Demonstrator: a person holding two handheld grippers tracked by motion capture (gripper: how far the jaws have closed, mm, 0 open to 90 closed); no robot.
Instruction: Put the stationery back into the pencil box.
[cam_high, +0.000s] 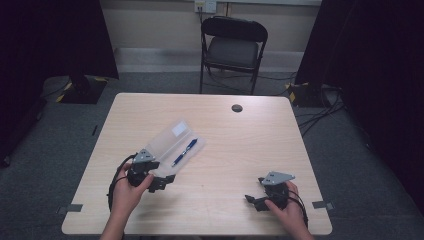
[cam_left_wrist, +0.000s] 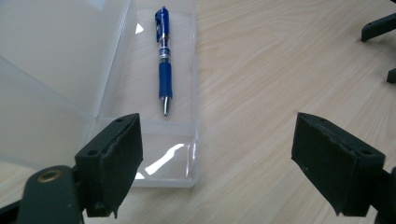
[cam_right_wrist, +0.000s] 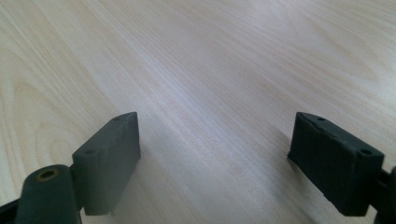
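A clear plastic case lies open on the left half of the wooden table, its lid folded back. A blue pen rests in the case's tray, tip toward me. My left gripper sits at the near end of the case, jaws open. In the left gripper view the left pad overlaps the tray's near corner and nothing lies between the pads. My right gripper rests at the front right, open over bare wood.
A small dark round cap sits in the tabletop near the far edge. Beyond the table stands a black folding chair. Cables run over the floor at the right. Tape marks sit at the table's front corners.
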